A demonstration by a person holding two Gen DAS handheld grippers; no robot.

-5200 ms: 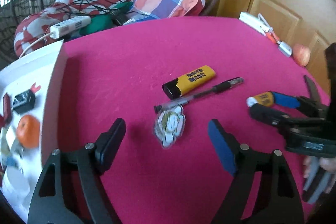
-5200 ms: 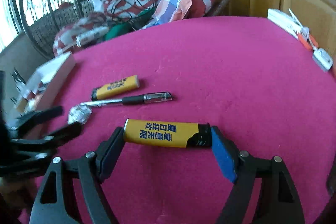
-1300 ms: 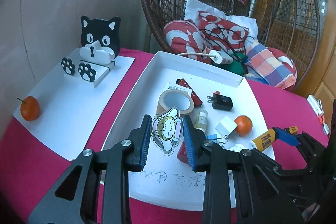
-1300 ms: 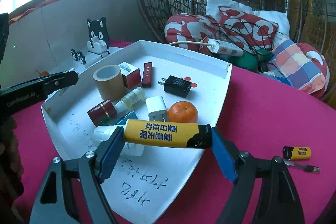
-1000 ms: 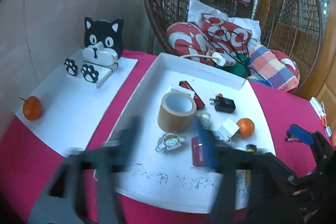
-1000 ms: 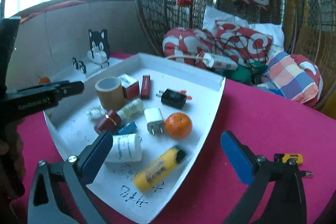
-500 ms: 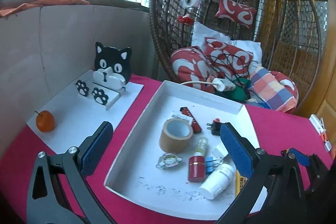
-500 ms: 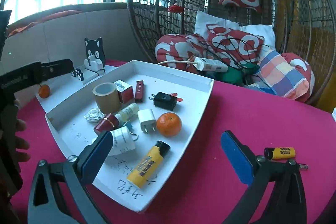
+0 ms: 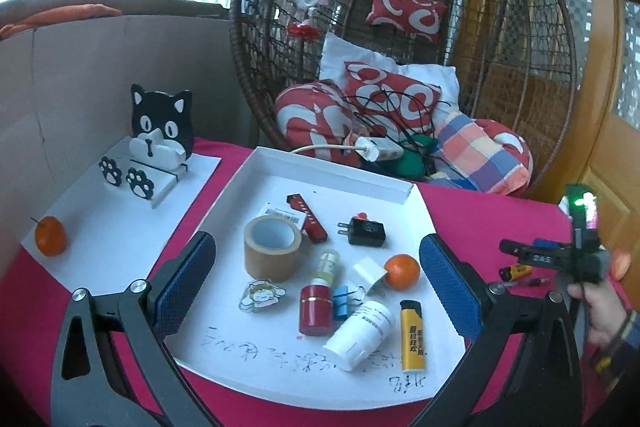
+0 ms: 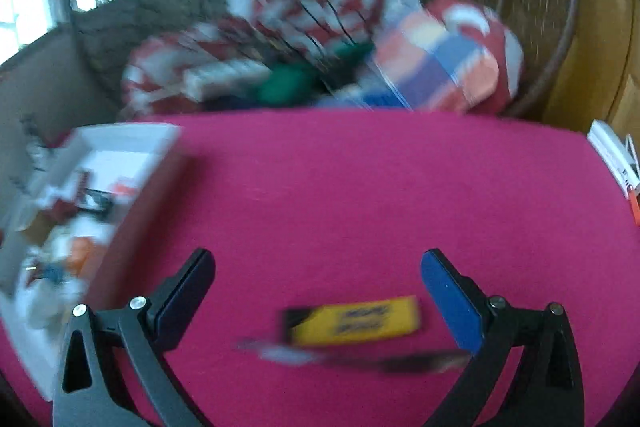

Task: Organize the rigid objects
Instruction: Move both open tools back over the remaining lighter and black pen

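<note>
My left gripper (image 9: pixel 318 283) hangs wide open above the near part of the white tray (image 9: pixel 328 171), with nothing between its fingers. Under it in the tray lie a cartoon charm (image 9: pixel 262 294) and a yellow lighter (image 9: pixel 412 335). In the blurred right wrist view my right gripper (image 10: pixel 318 297) is open over the pink table. A second yellow lighter (image 10: pixel 356 319) lies between and below its fingers, with a black pen (image 10: pixel 360 357) just in front of it. The left wrist view shows that gripper (image 9: pixel 528 251) at the far right, above the same lighter (image 9: pixel 516 271).
The tray also holds a tape roll (image 9: pixel 272 249), an orange (image 9: pixel 402 270), a black charger (image 9: pixel 364 231), a white bottle (image 9: pixel 358 333), a red cylinder (image 9: pixel 316 309) and several small items. A cat-shaped stand (image 9: pixel 160 131) and another orange (image 9: pixel 50 237) sit on a white board to the left. A wicker chair with cushions stands behind.
The left gripper let the charm go into the tray, opened wide and drew back. The right gripper dropped its lighter in the tray and swung right, over the second lighter and the pen.
</note>
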